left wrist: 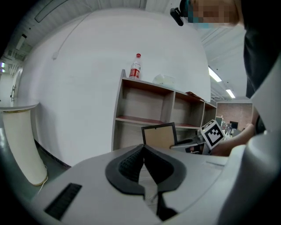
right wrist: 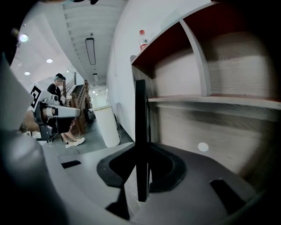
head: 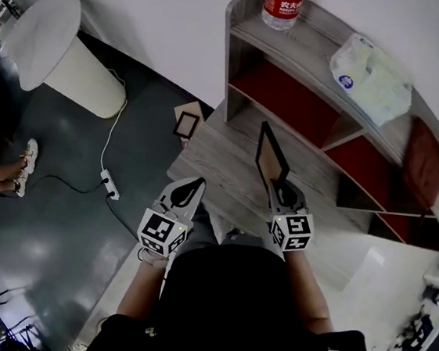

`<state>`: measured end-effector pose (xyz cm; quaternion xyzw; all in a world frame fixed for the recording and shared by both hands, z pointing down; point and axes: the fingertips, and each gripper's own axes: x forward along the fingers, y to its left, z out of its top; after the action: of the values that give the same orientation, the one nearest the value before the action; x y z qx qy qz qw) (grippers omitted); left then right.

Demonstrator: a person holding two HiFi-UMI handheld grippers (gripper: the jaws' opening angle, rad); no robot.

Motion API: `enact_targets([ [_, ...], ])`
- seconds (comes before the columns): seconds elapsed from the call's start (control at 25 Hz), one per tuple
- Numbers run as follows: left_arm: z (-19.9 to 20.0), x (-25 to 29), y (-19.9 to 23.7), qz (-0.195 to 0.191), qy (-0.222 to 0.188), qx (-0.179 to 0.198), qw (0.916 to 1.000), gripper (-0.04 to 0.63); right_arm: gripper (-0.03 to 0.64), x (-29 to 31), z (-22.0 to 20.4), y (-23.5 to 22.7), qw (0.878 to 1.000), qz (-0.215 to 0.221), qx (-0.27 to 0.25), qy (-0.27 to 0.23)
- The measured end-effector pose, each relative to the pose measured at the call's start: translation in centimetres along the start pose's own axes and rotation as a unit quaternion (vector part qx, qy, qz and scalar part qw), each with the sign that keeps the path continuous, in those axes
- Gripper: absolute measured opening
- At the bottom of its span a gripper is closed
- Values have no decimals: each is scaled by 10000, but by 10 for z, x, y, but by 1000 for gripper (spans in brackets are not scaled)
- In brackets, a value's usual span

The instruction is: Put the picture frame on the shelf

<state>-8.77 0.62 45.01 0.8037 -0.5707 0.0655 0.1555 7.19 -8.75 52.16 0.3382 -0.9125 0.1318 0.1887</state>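
My right gripper (head: pixel 280 192) is shut on the lower edge of a black picture frame (head: pixel 272 159) with a tan back and holds it upright. The frame hangs over the lowest board of the grey wooden shelf (head: pixel 251 33), in front of its open compartments. The right gripper view shows the frame (right wrist: pixel 140 114) edge-on between the jaws, with the shelf board (right wrist: pixel 206 101) close behind it. My left gripper (head: pixel 190 187) is shut and holds nothing, to the left of the frame and apart from it. From the left gripper view the frame (left wrist: pixel 159 136) stands before the shelf (left wrist: pixel 119 101).
On top of the shelf stand a water bottle (head: pixel 284 3), a white tissue pack (head: pixel 370 76) and a dark red pad (head: pixel 424 163). A second small frame (head: pixel 186 124) lies on the floor by the shelf's left end. A white pedestal (head: pixel 60 50), a power strip (head: pixel 110 184) and a person's feet (head: pixel 16 167) are at left.
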Motion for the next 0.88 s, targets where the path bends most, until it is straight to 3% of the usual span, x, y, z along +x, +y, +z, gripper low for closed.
enact_targets([
  [0.44, 17, 17, 74, -815, 333, 162, 9960, 9, 61, 68, -7, -8, 9934, -1021, 508, 114],
  [0.88, 3, 25, 120, -1326, 733, 305, 9880, 9, 61, 139, -33, -14, 9794, -2004, 124, 237],
])
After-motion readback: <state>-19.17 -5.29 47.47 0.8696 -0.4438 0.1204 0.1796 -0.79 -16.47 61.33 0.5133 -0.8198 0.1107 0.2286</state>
